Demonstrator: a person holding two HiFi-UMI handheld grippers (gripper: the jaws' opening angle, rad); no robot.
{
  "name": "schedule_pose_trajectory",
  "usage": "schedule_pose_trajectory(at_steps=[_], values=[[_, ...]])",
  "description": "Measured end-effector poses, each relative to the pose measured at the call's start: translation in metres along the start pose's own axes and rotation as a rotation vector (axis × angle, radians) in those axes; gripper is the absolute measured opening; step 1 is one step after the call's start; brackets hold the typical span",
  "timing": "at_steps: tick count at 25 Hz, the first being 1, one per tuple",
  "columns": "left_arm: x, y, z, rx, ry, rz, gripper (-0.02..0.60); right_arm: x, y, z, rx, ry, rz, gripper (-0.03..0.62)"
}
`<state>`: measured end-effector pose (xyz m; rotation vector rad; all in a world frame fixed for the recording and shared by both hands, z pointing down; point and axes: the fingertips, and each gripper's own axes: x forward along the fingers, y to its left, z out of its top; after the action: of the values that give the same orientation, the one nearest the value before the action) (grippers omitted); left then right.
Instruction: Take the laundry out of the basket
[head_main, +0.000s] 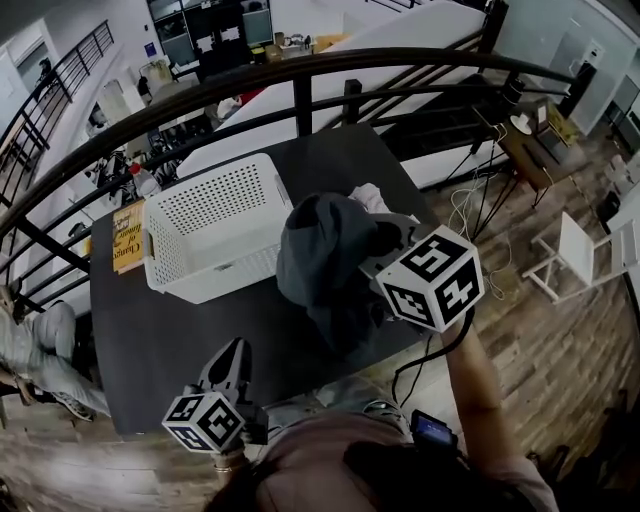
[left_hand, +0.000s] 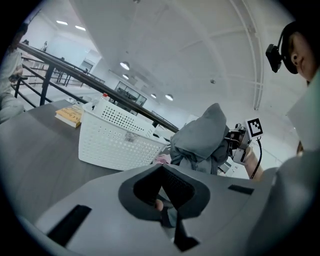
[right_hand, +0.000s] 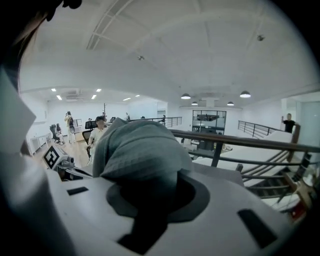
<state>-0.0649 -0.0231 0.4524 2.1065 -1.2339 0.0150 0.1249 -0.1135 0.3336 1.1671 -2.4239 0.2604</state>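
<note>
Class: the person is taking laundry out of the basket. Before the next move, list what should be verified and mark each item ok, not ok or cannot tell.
1. Right gripper has a firm hold on the grey garment: ok, the cloth fills its jaws.
2. Garment is out of the white basket: ok, it hangs beside the basket, over the table.
3. Left gripper is free to help: ok, jaws together with nothing between them.
4. Basket is emptied: ok as far as the head view shows, with no laundry visible inside.
5. Set-down spot is free: cannot tell, as the garment hides the table under it. A pale cloth lies just behind.
</note>
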Motion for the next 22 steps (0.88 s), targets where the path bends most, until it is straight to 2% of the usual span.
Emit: schedule_pose_trajectory(at_steps=[8, 16, 22], values=[[0.010, -0.004, -0.007, 0.008, 0.016, 0.013, -0.003, 0.021, -0.002, -0.054, 0.081, 0.082, 0.049, 0.093], [0.014, -0.005, -0.014, 0.002, 0.012, 0.044, -0.003, 0.061, 0.033, -0.108, 0.069, 0.200, 0.171, 0.099], [0.013, 0.003, -0.018, -0.012, -0.015, 0.088, -0.003, 0.086, 0.051, -0.129, 0.046, 0.248, 0.260, 0.106]])
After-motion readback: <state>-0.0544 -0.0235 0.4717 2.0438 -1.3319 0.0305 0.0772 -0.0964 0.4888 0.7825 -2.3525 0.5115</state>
